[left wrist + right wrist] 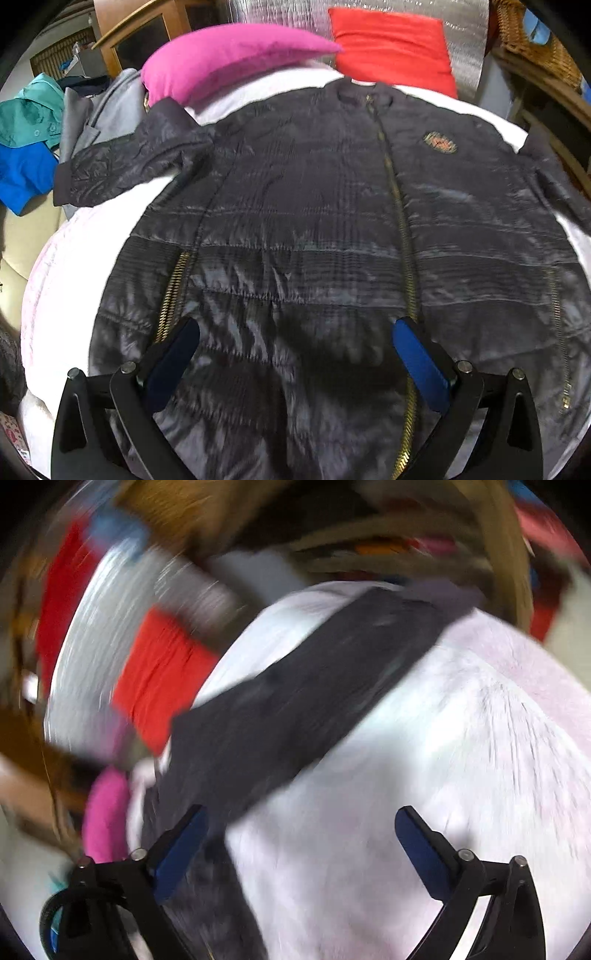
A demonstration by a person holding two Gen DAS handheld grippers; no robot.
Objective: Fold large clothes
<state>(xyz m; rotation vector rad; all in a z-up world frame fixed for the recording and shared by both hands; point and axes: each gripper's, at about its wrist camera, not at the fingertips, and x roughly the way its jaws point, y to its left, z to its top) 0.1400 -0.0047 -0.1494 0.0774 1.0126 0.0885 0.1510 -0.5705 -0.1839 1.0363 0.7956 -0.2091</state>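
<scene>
A dark quilted jacket [314,221] with a gold zip lies spread flat, front up, on a white bed cover [59,266], collar at the far end. Its left sleeve [122,166] lies out to the left. My left gripper [295,332] is open and empty, hovering over the jacket's lower front near the hem. In the blurred right wrist view my right gripper [299,819] is open and empty above the white cover [461,738], with the jacket's right sleeve [314,690] stretching away diagonally from near the left finger.
A pink cushion [229,59] and a red cushion [391,48] lie at the head of the bed. A pile of grey, teal and blue clothes [44,140] sits at the left. Wicker furniture [535,48] stands at the right.
</scene>
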